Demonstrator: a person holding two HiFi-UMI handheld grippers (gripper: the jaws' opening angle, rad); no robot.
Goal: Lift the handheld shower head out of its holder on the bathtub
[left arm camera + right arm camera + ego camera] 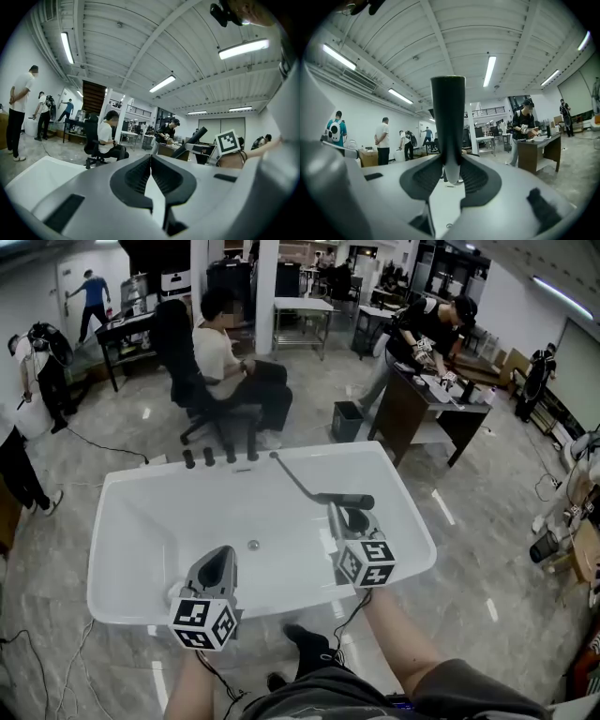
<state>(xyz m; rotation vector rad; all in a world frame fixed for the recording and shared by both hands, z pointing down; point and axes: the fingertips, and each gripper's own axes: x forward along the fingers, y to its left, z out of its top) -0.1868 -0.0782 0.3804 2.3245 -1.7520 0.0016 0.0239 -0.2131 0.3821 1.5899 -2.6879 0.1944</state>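
The black handheld shower head (345, 502) hangs over the right half of the white bathtub (122, 521), lying level, and its dark hose (295, 479) runs back to the far rim. My right gripper (352, 512) is shut on it. In the right gripper view the black handle (447, 117) stands upright, pinched between the pads of the right gripper (451, 165). My left gripper (223, 557) hovers over the tub's near side, shut and empty. In the left gripper view the left gripper's (150, 159) tips meet, and the shower head (193, 139) shows to the right.
Several black tap knobs (208, 457) line the tub's far rim. A seated person on an office chair (225, 367) is just behind the tub. A dark desk (427, 404) and a bin (347, 420) stand at the back right. Cables (103, 444) lie on the floor.
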